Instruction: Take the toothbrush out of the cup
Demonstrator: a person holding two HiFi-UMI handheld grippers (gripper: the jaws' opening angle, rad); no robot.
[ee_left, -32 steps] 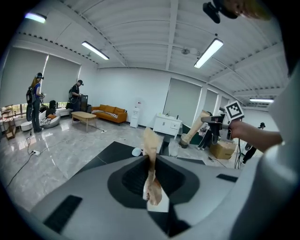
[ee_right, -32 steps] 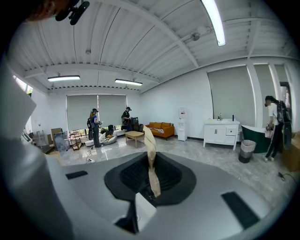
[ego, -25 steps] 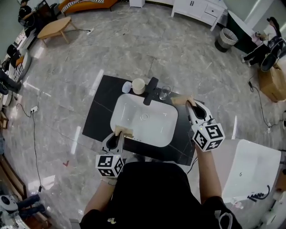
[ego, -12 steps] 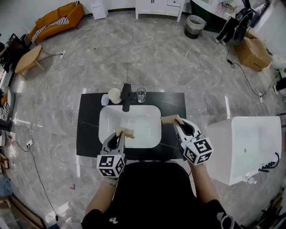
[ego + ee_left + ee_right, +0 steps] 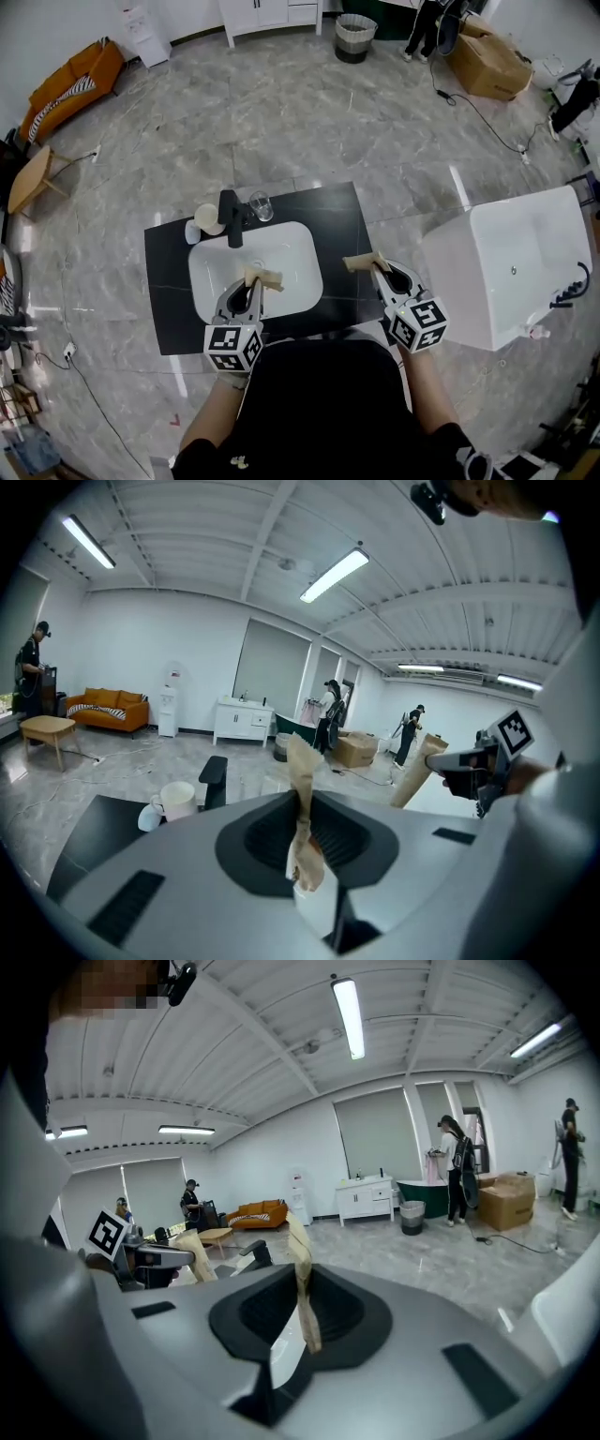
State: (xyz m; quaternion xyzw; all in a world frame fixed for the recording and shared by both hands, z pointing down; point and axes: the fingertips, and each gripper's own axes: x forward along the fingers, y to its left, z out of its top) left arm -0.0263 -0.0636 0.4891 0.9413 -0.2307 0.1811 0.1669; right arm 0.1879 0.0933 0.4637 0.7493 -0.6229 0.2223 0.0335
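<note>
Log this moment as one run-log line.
left gripper: shut, empty, above sink front | right gripper: shut, empty, above counter | cream cup: by faucet, untouched | toothbrush: not discernible

White cup (image 5: 176,800) ahead, hand-held gripper (image 5: 300,761) closed

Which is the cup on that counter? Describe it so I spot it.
Find the black counter with the white sink. At the sink's far edge stands a black faucet; the cup is left of it, cream and opaque, unlike the clear glass on the right.
</note>
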